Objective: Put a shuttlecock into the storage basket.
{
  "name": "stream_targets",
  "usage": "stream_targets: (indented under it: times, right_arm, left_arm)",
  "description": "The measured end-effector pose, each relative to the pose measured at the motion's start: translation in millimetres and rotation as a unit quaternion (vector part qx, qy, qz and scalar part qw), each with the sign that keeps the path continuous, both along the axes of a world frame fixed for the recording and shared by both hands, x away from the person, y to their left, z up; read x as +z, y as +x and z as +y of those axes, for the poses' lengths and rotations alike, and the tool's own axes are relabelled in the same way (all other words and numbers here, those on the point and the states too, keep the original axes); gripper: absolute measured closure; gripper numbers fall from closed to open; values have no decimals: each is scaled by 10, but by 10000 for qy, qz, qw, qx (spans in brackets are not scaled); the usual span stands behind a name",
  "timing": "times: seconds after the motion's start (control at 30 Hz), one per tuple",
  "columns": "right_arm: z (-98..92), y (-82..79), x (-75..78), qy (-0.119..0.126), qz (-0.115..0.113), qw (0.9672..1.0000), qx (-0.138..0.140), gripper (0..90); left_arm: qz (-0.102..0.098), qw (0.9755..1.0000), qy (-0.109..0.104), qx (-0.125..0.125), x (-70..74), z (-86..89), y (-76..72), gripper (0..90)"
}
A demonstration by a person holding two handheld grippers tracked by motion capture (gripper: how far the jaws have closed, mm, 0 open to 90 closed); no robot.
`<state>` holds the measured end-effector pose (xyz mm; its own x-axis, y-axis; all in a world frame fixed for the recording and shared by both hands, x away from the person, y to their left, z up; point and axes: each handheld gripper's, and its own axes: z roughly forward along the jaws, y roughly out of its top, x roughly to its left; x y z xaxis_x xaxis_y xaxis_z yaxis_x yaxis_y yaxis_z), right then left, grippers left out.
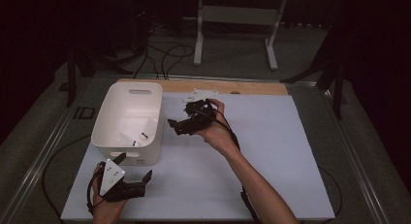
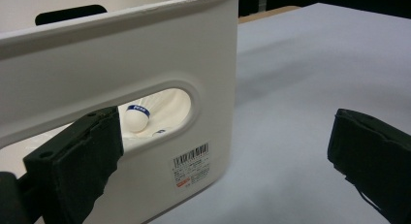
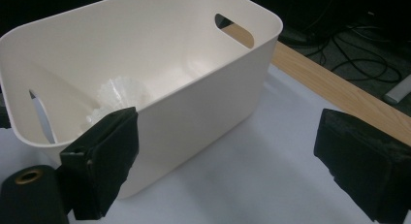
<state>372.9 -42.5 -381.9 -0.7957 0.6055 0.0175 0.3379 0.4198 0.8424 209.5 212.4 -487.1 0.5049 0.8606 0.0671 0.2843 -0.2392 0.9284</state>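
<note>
A white plastic bin (image 1: pixel 145 100) with handle slots stands on the left of the white table top. White shuttlecocks (image 1: pixel 128 137) lie on its floor; through the near handle slot I see one shuttlecock's cork with a blue band (image 2: pixel 137 116), and feather skirts (image 3: pixel 119 93) show from above. My left gripper (image 1: pixel 134 170) rests near the table's front left, just in front of the bin, open and empty. Held above the table beside the bin's right wall, my right gripper (image 1: pixel 174 125) is open with nothing between its jaws.
The white board (image 1: pixel 271 151) spreads to the right of the bin. A wooden strip (image 1: pixel 242 87) runs along its far edge. Beyond the table are cables (image 1: pixel 169 54) on the floor and a white stand (image 1: pixel 237 20). A barcode label (image 2: pixel 191 162) sits on the bin's near wall.
</note>
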Motion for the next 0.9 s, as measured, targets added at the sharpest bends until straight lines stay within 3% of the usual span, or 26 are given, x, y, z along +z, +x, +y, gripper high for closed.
stream_targets:
  times: [0.9]
  right_arm:
    - [-227, -48, -87, -12, 2, 9997, -241, 89]
  left_arm:
    - [-19, 10000, 4, 37, 5, 9, -3, 1]
